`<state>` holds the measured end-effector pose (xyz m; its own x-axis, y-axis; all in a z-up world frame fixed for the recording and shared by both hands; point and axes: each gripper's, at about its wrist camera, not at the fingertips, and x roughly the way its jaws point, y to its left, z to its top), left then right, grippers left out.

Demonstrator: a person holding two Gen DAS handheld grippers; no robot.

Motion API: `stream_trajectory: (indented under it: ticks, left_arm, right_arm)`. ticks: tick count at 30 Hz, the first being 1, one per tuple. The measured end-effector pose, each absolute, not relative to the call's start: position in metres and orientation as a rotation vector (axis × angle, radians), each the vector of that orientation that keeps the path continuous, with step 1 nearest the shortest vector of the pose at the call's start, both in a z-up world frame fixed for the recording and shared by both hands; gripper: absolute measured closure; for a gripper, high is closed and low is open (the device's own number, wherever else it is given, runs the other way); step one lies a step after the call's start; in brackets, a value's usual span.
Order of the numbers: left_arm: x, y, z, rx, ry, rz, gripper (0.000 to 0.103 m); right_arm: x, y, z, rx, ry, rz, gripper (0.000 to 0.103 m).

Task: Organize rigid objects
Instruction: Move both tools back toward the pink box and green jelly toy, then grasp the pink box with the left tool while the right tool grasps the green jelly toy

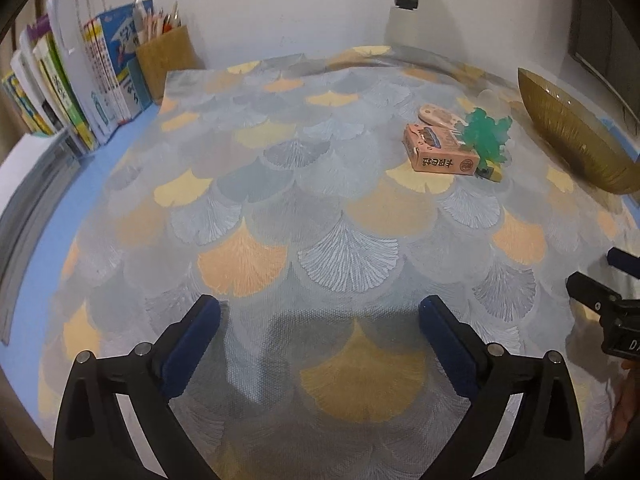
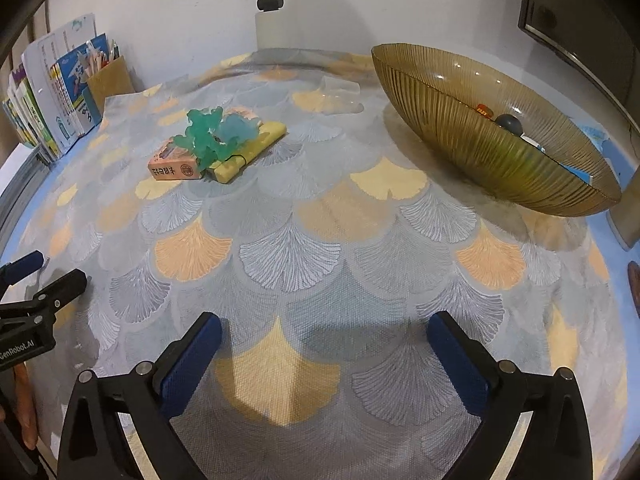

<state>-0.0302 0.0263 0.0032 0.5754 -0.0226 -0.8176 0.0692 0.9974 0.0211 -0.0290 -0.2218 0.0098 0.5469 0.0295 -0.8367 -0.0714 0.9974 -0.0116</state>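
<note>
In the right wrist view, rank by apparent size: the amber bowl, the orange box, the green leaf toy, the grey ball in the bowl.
1. amber bowl
2-3. green leaf toy and orange box: alike, unranked, as the toy overlaps the box.
4. grey ball, partly hidden by the bowl wall.

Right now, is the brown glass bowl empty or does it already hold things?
Not empty. The right wrist view shows the bowl holding a dark ball and a small orange piece near its far wall.

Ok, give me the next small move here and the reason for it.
Probably reach the right gripper forward-left to the orange cardboard box. Both grippers' jaws stand open and empty, the box lies in a cluster on the patterned cloth, and the ribbed amber glass bowl already holds small items.
</note>
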Motion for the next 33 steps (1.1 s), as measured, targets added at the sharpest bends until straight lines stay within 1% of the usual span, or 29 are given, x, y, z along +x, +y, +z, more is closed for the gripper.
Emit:
stream_trajectory:
  ticks: [17, 20, 22, 25, 29, 30, 31, 32, 33]
  left_arm:
    - [-0.032, 0.025, 0.002, 0.057, 0.957, -0.051, 0.002]
    - [-0.026, 0.022, 0.004, 0.065, 0.998, -0.182, 0.002]
    - [-0.018, 0.017, 0.014, 0.084, 1.007, -0.266, 0.002]
    - [-0.006, 0.007, 0.033, 0.152, 0.954, -0.307, 0.002]
    - [0.022, -0.007, 0.038, 0.223, 0.946, -0.354, 0.002]
    - [0.027, -0.008, 0.036, 0.226, 0.952, -0.355, 0.002]
    - [0.033, -0.011, 0.033, 0.227, 0.958, -0.354, 0.002]
    - [0.042, -0.013, 0.03, 0.22, 0.966, -0.353, 0.002]
    - [0.047, -0.015, 0.027, 0.212, 0.974, -0.35, 0.002]
  right_arm:
    - [-0.029, -0.221, 0.01, -0.051, 0.998, 0.063, 0.0]
    - [-0.026, -0.22, 0.013, -0.039, 1.083, 0.06, 0.0]
    - [-0.022, -0.216, 0.024, 0.008, 1.141, 0.111, 0.0]
    - [-0.007, -0.202, 0.061, 0.054, 1.056, 0.187, 0.0]
    - [0.034, -0.182, 0.076, 0.015, 1.024, 0.163, 0.0]
    - [0.049, -0.176, 0.072, -0.001, 1.028, 0.153, 0.001]
    - [0.059, -0.172, 0.069, -0.004, 1.03, 0.151, 0.01]
    - [0.068, -0.169, 0.064, 0.0, 1.033, 0.16, 0.022]
    - [0.076, -0.165, 0.059, 0.004, 1.04, 0.17, 0.027]
